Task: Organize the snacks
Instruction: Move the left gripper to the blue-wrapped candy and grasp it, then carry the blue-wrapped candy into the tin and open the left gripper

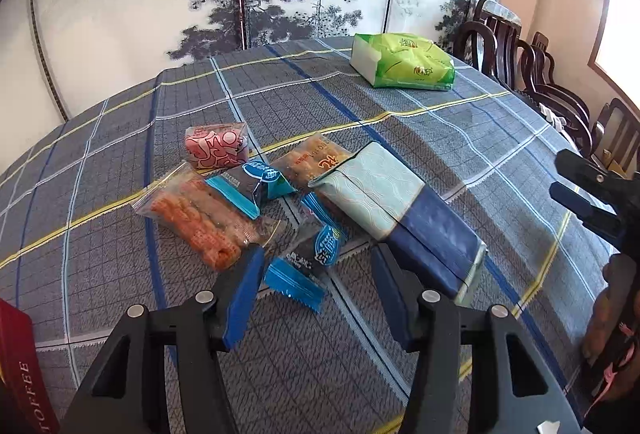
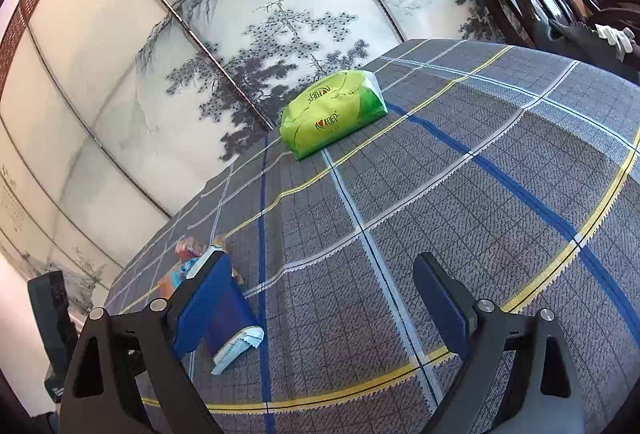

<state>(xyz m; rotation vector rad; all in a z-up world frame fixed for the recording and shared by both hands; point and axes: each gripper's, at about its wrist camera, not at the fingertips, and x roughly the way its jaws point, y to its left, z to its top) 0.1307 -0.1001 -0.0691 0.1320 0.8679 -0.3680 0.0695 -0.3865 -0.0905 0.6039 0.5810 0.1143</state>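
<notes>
Crinkly plastic is your main hazard. Your left gripper (image 1: 316,274) hangs over the near edge of the snack pile with its jaws partly open and nothing pressed between them; a small blue-wrapped snack (image 1: 310,258) lies in the gap, on the checked surface (image 1: 120,162). Close from here and the left pad may also catch the corner of the clear packet of orange sticks (image 1: 200,222), which lies just beside it, so two things would lift or drag together. The right pad sits hard by the blue and pale-green pack (image 1: 400,206); a nudge there could shove it into the brown snack packet (image 1: 312,158) behind it. A second blue snack (image 1: 256,182) overlaps the orange sticks, with the pink-patterned packet (image 1: 216,146) beyond, so any pull can disturb the heap. Slick wrappers may also slide out of a shallow pinch.

Your right gripper (image 2: 320,298) stands wide open and empty at the right of the pile, over bare cloth. The green tissue pack (image 1: 404,60) is far off, well apart.
</notes>
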